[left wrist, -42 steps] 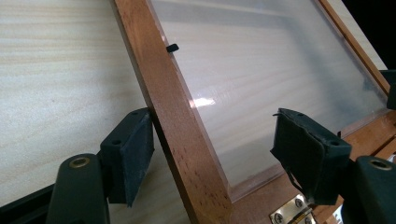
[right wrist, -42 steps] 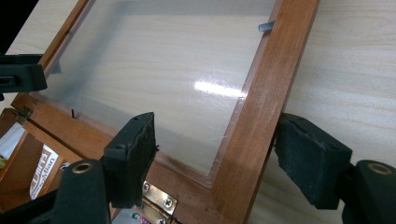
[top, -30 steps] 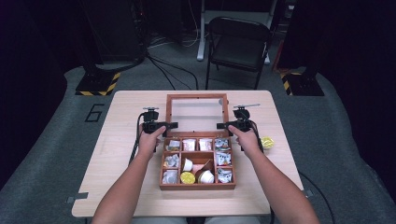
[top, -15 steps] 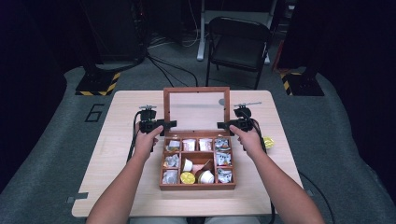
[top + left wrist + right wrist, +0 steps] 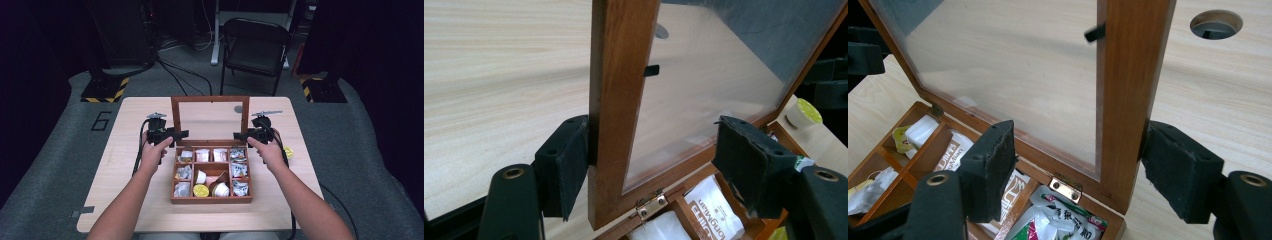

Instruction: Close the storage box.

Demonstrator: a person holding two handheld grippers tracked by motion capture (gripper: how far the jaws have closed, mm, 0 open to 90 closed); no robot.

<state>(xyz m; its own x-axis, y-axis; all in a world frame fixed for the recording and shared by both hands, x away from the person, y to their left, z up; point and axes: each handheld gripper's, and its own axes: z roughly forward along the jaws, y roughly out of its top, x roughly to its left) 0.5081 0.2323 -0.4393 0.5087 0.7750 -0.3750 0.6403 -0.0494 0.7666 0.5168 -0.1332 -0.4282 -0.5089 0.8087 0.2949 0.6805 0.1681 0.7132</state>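
The lid point(image 5: 210, 118) of the wooden box point(image 5: 210, 198) stands upright in the middle of the high view, its glass pane facing me, hinged along the box's far edge. My left gripper point(image 5: 651, 165) straddles the lid's left frame rail: at the lower left of the left gripper view one pad presses against the rail's outer face, while the other pad sits clear of the wood at the lower right, so my jaws are partly open and not clamped. My right gripper point(image 5: 1083, 165) straddles the right rail the same way, its outer pad touching the wood at the lower right of the right gripper view, its inner pad apart from it. Below, tea bags point(image 5: 202, 155) fill the compartments.
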